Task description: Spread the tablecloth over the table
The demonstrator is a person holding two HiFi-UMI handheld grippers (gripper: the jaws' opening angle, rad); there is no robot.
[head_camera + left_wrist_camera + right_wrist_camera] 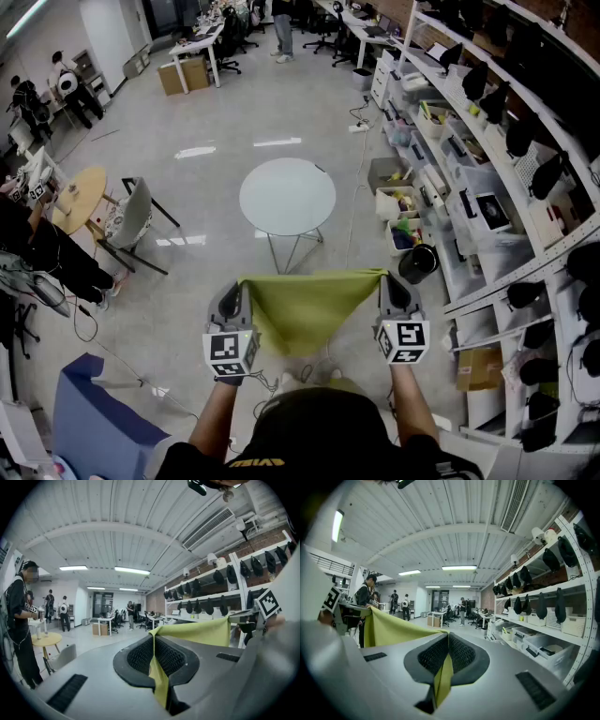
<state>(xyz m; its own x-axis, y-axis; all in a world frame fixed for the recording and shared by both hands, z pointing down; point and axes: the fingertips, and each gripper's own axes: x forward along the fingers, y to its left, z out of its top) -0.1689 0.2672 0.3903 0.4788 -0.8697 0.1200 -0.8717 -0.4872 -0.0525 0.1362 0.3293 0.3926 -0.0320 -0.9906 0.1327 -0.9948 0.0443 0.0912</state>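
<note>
Green tablecloth (pixel 305 305) in air, top edge taut; round wht table (pixel 287 195) beyond.

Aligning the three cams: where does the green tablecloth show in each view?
Head view: tablecloth at lower centre, stretched between left gripper and right gripper.
Left gripper view: tablecloth pinched in the jaws at lower centre, its edge running right.
Right gripper view: tablecloth pinched in the jaws at lower centre, the sheet spreading left.
Shared landmark: wall shelving, on the right in all three.
</note>
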